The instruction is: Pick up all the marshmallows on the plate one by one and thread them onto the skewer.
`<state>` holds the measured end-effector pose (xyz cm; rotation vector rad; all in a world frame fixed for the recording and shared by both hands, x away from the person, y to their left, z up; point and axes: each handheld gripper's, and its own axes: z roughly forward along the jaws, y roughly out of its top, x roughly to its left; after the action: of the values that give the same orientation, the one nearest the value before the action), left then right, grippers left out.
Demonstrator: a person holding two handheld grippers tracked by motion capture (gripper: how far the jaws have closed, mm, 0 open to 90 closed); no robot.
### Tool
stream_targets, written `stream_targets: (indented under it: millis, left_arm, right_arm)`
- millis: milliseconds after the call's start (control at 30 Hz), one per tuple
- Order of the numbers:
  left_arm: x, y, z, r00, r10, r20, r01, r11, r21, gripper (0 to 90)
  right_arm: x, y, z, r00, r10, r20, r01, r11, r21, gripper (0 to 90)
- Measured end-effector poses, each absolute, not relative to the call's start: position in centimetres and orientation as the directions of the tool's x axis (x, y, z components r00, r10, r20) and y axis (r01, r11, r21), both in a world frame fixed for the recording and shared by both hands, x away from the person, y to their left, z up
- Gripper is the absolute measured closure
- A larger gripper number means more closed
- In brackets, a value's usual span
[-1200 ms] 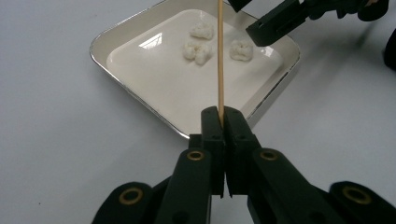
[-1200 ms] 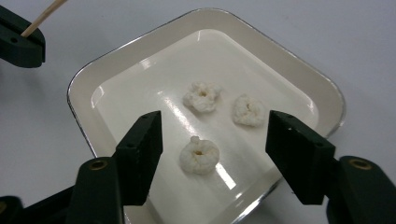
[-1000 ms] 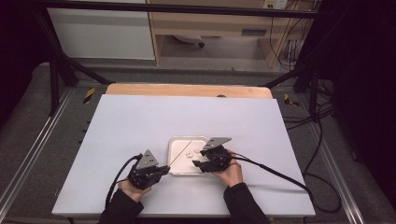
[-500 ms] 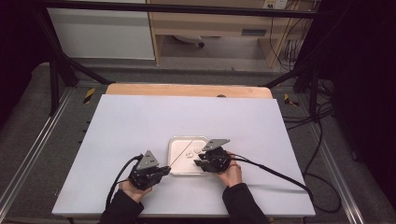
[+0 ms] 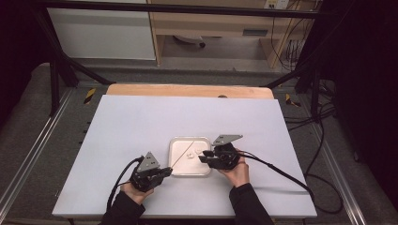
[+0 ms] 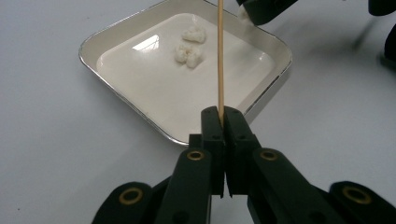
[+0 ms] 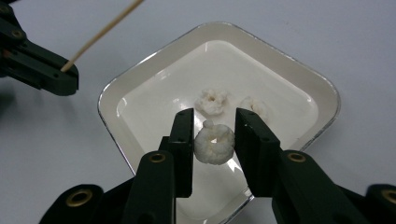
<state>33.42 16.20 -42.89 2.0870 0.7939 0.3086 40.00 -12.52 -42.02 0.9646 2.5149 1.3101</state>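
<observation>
A white square tray [image 5: 174, 140] lies at the table's near middle. My left gripper [image 6: 223, 116], just left of the tray, is shut on a thin wooden skewer [image 6: 220, 56] that slants out over the tray. My right gripper [image 7: 214, 126] hovers over the tray's right side. Its jaws have just been closing and now pinch a white ring-shaped piece [image 7: 214, 145], held a little above the tray floor. Two more white pieces [image 7: 212, 101] lie in the tray beyond it. In the high view the left gripper [image 5: 167, 172] and right gripper [image 5: 202, 157] flank the tray.
The white table top [image 5: 141, 122] spreads wide around the tray. A wooden strip [image 5: 187, 90] runs along its far edge. The right gripper's cable [image 5: 281, 173] trails off to the right. Dark frame rails [image 5: 56, 75] stand at the sides.
The right gripper's jaws have closed on the ring piece and the hand has risen slightly with it. The left gripper and skewer have stayed still.
</observation>
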Motion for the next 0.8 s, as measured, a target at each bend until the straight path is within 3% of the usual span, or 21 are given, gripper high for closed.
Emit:
stream_targets:
  millis: [800]
  left_arm:
    - [32.6,15.3,-43.4,0.783,0.618,-0.063,0.39,-0.411,0.824,87.6]
  right_arm:
    - [39.2,-16.2,-37.9,-0.782,0.523,0.34,0.468,0.132,0.874,69.9]
